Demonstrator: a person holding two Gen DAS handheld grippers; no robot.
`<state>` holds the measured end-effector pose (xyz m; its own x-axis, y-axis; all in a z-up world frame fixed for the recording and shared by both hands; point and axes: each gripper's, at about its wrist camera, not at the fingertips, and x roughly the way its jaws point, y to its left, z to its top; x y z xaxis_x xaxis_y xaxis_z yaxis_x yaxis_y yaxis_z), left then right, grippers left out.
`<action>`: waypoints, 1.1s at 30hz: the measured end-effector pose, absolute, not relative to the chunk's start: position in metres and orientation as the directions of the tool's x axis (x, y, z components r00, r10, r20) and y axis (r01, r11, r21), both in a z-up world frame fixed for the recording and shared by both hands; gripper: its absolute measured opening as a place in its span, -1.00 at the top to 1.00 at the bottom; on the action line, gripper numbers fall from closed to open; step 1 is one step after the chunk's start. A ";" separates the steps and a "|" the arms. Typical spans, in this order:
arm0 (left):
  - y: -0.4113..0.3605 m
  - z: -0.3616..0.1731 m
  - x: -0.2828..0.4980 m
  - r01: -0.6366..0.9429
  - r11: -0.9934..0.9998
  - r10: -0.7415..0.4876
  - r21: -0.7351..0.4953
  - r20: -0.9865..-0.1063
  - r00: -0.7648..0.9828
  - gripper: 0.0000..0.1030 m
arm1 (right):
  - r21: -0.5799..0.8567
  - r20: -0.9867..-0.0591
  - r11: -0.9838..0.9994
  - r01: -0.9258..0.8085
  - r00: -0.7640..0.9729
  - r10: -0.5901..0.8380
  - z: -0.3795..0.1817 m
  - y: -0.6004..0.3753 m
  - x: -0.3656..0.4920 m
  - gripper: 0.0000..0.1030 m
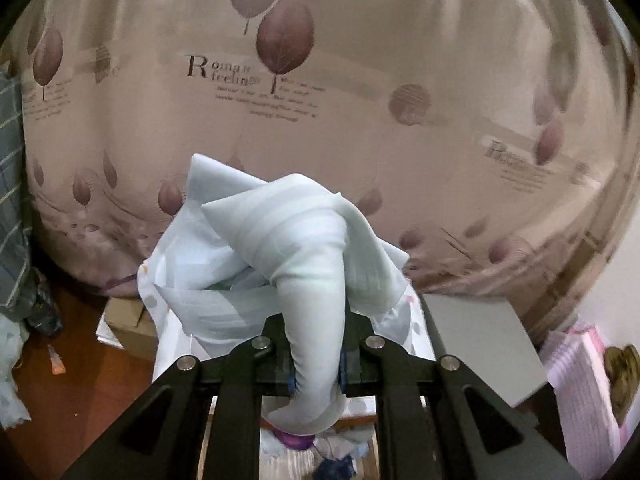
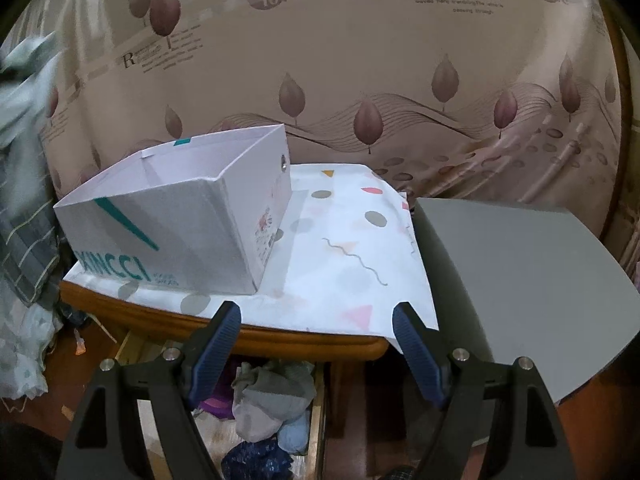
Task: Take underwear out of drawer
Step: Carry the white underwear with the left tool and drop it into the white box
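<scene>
Pale mint fabric fills our left gripper [image 1: 316, 376]: its fingers are clamped on the underwear [image 1: 280, 248], pinching one twisted band so the rest bunches above in soft folds with faint white stripes, held up in front of the leaf-printed curtain [image 1: 360, 80]. We judge the garment is carried clear of the drawer [image 2: 320, 400], which stands open under the desk [image 2: 280, 336] with grey, blue and purple clothes heaped inside. Our right gripper [image 2: 320, 344] hangs over that drawer with its fingers [image 2: 216, 352] apart and nothing between them, probably placed ready for another piece. On the desk's patterned cloth [image 2: 352, 248] sits a white box [image 2: 168, 224], open and tilted.
</scene>
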<state>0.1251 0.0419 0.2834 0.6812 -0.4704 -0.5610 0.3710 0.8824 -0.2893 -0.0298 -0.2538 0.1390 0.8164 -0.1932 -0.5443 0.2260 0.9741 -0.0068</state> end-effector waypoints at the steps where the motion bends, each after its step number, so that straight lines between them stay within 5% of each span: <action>1: 0.034 0.281 0.138 0.372 0.888 -0.460 -0.272 -0.579 0.674 0.75 | -0.014 -0.545 0.975 0.221 0.816 -0.192 0.138 -0.252 -0.030 -0.56; 20: -0.015 0.139 0.288 0.211 0.954 -0.291 -0.212 -0.825 0.484 0.71 | -0.057 -0.628 0.986 0.155 0.762 -0.157 0.085 -0.233 -0.023 -0.56; 23: -0.013 0.131 0.292 0.192 0.954 -0.296 -0.232 -0.837 0.460 0.53 | -0.055 -0.628 0.986 0.159 0.762 -0.158 0.083 -0.234 -0.023 -0.56; 29: -0.008 0.126 0.291 0.174 0.961 -0.273 -0.216 -0.837 0.474 -0.18 | -0.052 -0.653 0.985 0.164 0.741 -0.158 0.075 -0.236 -0.021 -0.56; 33: -0.001 0.137 0.283 0.194 0.950 -0.311 -0.245 -0.805 0.505 -0.27 | -0.064 -0.669 0.985 0.159 0.726 -0.161 0.069 -0.236 -0.019 -0.56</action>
<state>0.2830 -0.0006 0.1371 0.5046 -0.3107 -0.8055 0.1940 0.9499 -0.2449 -0.0185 -0.2361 0.0691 0.7259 -0.1607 -0.6687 0.1594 0.9852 -0.0637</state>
